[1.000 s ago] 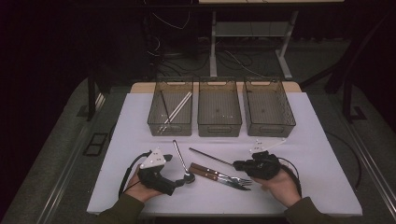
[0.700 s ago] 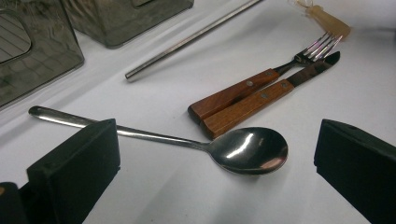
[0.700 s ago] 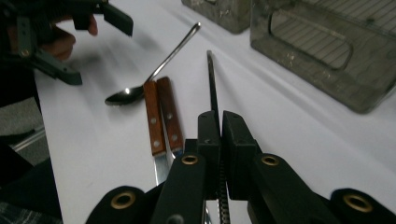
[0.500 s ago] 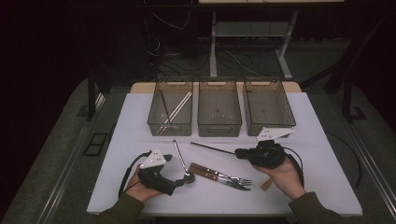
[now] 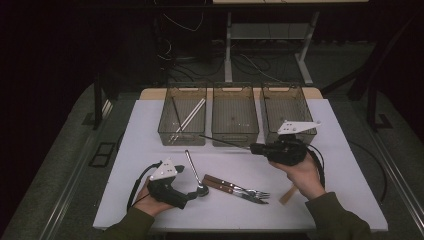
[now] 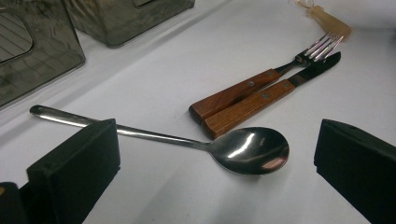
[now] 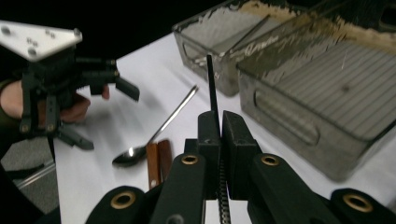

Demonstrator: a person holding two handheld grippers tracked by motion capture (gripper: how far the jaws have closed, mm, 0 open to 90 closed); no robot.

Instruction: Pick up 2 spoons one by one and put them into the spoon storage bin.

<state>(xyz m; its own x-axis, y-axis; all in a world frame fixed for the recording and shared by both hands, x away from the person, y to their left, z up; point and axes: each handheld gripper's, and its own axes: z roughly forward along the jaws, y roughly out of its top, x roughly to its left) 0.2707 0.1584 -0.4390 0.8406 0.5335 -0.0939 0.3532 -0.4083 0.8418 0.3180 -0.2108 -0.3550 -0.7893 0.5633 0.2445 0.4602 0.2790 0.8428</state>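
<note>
High view: right hand-held gripper [image 5: 254, 148] now raised off the bench [image 5: 340, 165] and carried back toward the bins, where a second ago it sat low beside the fork [image 5: 250, 192] and knife [image 5: 227, 187]. Clamped in it, a thin dark stick [image 5: 225, 141], lifted clear and pointing toward the left bin [image 5: 167, 135], which already holds pale sticks [image 5: 189, 119]. Pickup done, then; dropping it in a bin most likely next. Left hand-held gripper [image 5: 192, 187] unmoved, low by the spoon [image 5: 191, 162]. Left gripper view: jaws spread wide and gripping nothing, the spoon [image 6: 247, 149] flat on the bench between them, with the wooden-handled fork [image 6: 261, 77] and knife [image 6: 280, 88] side by side just past its bowl. Right gripper view: jaws pinched nearly together on the near end of the stick [image 7: 211, 84], the rest reaching out toward the bin corner. Far tip blurred against the mesh, so possibly above the rim, though hard to say.
</note>
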